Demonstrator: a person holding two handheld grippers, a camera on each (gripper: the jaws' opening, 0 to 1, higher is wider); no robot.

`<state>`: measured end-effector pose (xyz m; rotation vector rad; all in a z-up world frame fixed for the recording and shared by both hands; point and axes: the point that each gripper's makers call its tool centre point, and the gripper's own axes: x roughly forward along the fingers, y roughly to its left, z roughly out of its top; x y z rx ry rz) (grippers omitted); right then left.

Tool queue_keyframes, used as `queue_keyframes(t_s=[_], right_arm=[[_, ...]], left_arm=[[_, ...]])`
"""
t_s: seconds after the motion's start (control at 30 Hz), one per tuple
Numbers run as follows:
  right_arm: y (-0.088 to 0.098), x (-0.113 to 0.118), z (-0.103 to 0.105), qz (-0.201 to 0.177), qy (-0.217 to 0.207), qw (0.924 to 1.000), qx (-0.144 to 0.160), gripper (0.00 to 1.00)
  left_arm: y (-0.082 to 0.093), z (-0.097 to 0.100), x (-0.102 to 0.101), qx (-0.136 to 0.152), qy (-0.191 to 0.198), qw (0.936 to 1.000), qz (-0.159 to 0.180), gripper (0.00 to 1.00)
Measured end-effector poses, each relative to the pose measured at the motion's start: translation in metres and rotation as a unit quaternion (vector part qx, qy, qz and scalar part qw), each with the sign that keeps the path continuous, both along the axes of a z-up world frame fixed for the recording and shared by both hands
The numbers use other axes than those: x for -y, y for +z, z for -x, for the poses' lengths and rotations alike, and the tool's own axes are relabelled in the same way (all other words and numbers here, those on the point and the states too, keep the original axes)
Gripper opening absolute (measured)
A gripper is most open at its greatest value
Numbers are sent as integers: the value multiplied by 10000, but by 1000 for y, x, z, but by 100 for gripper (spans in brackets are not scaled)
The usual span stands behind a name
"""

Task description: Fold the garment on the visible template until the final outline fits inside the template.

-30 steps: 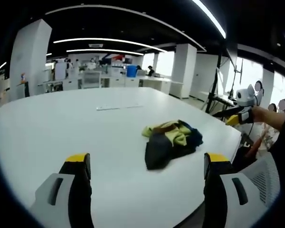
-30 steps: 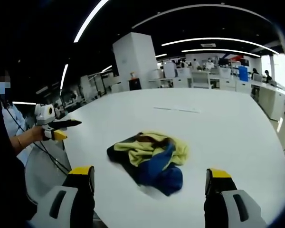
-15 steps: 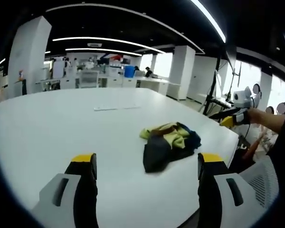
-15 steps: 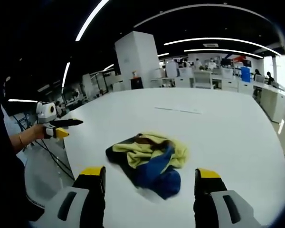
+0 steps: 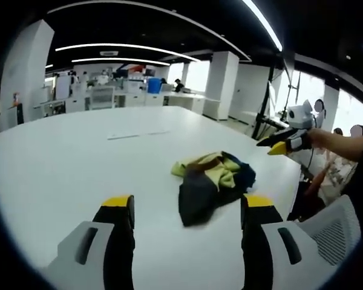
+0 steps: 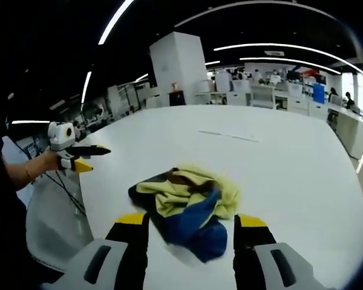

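Observation:
A crumpled garment (image 5: 209, 181) in yellow, dark blue and black lies in a heap on the white table (image 5: 60, 157), near its rounded edge. My left gripper (image 5: 188, 205) is open, its yellow-tipped jaws just short of the heap. In the right gripper view the garment (image 6: 184, 202) lies just beyond my right gripper (image 6: 191, 220), which is also open. Each gripper appears in the other's view, held in a hand off the table's edge: the right gripper (image 5: 281, 140) and the left gripper (image 6: 85, 152). A thin pale line mark (image 5: 136, 134) lies on the table farther back.
The table's curved edge runs close behind the garment in the left gripper view. A white mesh chair (image 5: 330, 232) stands beside it, and another pale chair (image 6: 48, 205) off the opposite edge. White pillars and office desks (image 6: 260, 96) fill the background.
Both grippers' jaws have narrowed noticeably while staying open. Both cameras have moved a little closer to the garment, which lies as before.

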<state>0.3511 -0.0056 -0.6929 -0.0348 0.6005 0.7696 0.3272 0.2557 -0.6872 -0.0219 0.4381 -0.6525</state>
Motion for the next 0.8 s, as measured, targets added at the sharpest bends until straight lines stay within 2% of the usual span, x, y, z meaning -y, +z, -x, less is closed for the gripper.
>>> queue_keyframes(t_s=[0.37, 0.8], right_arm=[[-14, -14, -13, 20, 153, 9996, -223, 46], [-32, -25, -21, 62, 240, 9982, -539, 40]], left_arm=[[-18, -19, 16, -231, -153, 9996, 54, 58], [-46, -26, 35, -668, -423, 9968, 149, 48]])
